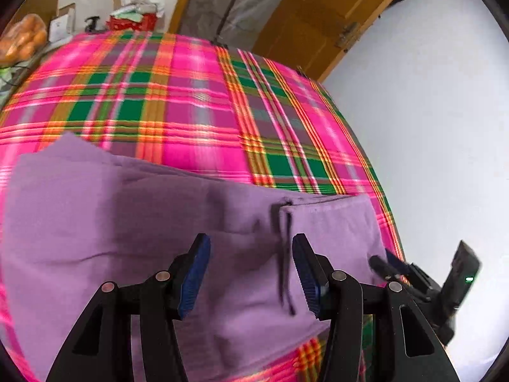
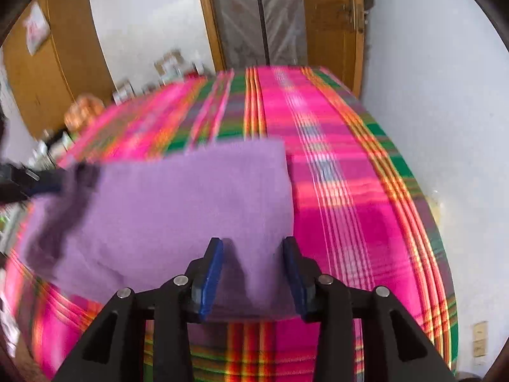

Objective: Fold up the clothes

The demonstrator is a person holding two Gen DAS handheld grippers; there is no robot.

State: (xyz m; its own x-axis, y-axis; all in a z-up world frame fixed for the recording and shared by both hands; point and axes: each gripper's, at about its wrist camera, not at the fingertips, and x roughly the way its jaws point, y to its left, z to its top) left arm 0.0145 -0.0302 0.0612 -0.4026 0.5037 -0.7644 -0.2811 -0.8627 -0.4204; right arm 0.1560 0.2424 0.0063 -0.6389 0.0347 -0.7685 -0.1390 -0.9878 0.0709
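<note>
A lilac garment (image 1: 133,229) with a dark drawstring (image 1: 283,264) lies partly folded on a bed with a pink plaid blanket (image 1: 178,95). My left gripper (image 1: 251,273) is open and hovers over the garment's near part, the drawstring between its blue pads. The right gripper shows at the right edge of the left wrist view (image 1: 394,267), by the garment's corner. In the right wrist view the garment (image 2: 178,197) lies on the blanket (image 2: 343,210). My right gripper (image 2: 253,273) is open over the garment's near edge, holding nothing. The left gripper (image 2: 28,181) shows blurred at the far left.
A white wall (image 1: 429,127) runs along the bed's right side. A wooden door (image 1: 318,16) and a plastic-covered doorway (image 2: 264,16) stand beyond the bed. Boxes and a red crate (image 1: 133,19) and an orange bag (image 1: 22,38) sit at the far left.
</note>
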